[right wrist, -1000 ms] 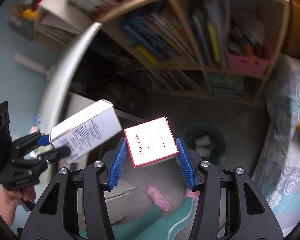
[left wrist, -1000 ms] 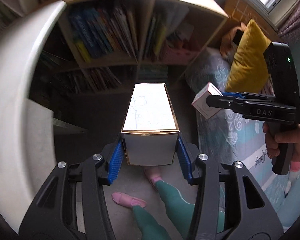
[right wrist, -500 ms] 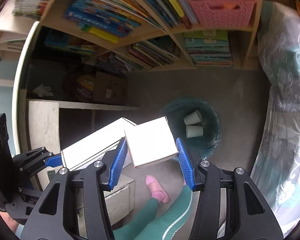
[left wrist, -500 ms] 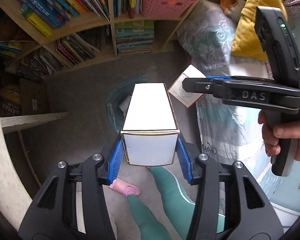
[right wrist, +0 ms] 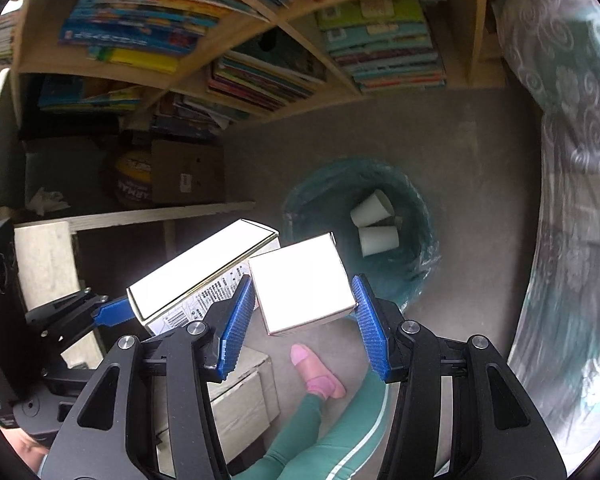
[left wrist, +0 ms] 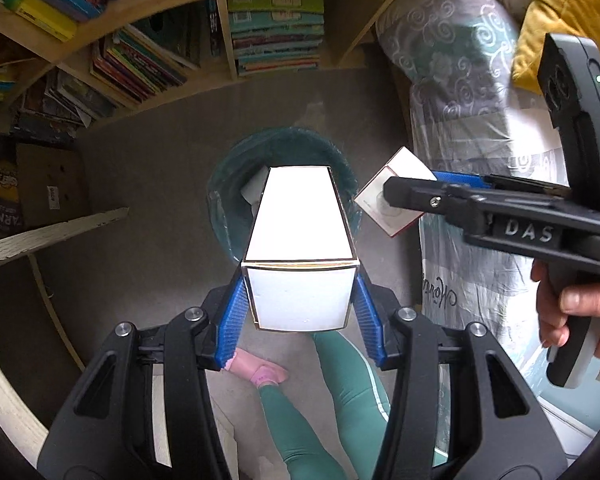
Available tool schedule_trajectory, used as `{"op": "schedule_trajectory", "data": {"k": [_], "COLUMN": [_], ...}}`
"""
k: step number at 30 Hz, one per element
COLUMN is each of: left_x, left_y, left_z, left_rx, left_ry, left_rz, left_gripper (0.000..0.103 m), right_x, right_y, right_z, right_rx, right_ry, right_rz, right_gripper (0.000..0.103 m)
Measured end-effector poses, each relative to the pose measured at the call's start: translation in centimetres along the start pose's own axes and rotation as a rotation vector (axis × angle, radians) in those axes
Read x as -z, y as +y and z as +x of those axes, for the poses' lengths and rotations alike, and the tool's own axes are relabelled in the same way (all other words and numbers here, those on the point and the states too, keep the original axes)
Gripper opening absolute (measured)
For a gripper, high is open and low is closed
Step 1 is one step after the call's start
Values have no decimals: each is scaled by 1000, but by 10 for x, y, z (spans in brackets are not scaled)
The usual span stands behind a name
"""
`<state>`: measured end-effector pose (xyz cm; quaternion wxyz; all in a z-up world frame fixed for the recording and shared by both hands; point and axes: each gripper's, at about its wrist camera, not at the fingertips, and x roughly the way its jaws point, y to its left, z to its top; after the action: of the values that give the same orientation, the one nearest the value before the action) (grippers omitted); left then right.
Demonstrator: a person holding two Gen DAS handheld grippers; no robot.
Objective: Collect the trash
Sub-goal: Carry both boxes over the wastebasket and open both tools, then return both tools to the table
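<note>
My left gripper (left wrist: 300, 312) is shut on a long white carton (left wrist: 300, 240) with gold edges, held above the teal-lined trash bin (left wrist: 236, 184) on the floor. In the right wrist view the same carton (right wrist: 196, 272) shows at the left, with printed text on its side. My right gripper (right wrist: 304, 320) is shut on a smaller white box (right wrist: 304, 280) with red edges; the left wrist view shows this box (left wrist: 384, 200) beside the bin's rim. The bin (right wrist: 416, 208) holds two white paper cups (right wrist: 374, 224).
A low wooden bookshelf (right wrist: 260, 60) packed with books runs along the back. A cardboard box (right wrist: 188, 172) and a ball sit under a white shelf board at left. A bed with patterned bedding (left wrist: 460, 120) and a yellow pillow lies right. A person's green-trousered legs (left wrist: 340, 400) stand below.
Both grippers have come down and tipped toward the floor with their boxes. The bin, out of sight a second ago in the left view, now lies under the long carton.
</note>
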<state>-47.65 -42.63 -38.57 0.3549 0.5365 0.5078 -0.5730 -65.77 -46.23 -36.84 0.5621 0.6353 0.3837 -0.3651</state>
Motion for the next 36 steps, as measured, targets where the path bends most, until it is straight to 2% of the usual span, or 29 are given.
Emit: {"op": "schedule_trajectory", "data": {"k": [4, 5, 6, 8, 22, 26, 29, 33, 34, 36], "left_x": [-5, -6, -8, -8, 3, 13, 23, 41, 46, 57], "left_y": [-3, -3, -3, -3, 8, 8, 7, 13, 15, 19], "left_z": [13, 17, 19, 21, 13, -23, -55, -97, -109, -131], "left_rx": [-40, -38, -38, -45, -36, -26, -33, -47, -53, -63], "left_ry": [23, 33, 41, 45, 43, -17, -66, -126, -146, -188], "left_rz": [5, 2, 0, -4, -29, -37, -34, -50, -57, -70], "left_gripper": [48, 50, 58, 66, 71, 71, 79, 81, 83, 93], "right_x": [-1, -2, -2, -3, 0, 5, 10, 16, 17, 19], "right_y": [-7, -8, -9, -11, -13, 3, 18, 49, 58, 83], "right_z": [11, 12, 12, 11, 0, -20, -38, -67, -74, -92], "right_rx": [-6, -8, -6, -9, -4, -19, -60, -56, -57, -60], "right_ry": [6, 6, 4, -3, 2, -6, 2, -14, -18, -23], "right_rz": [32, 40, 50, 61, 85, 51, 50, -7, -27, -86], "right_gripper": [54, 58, 63, 65, 66, 69, 78, 78, 78, 79]}}
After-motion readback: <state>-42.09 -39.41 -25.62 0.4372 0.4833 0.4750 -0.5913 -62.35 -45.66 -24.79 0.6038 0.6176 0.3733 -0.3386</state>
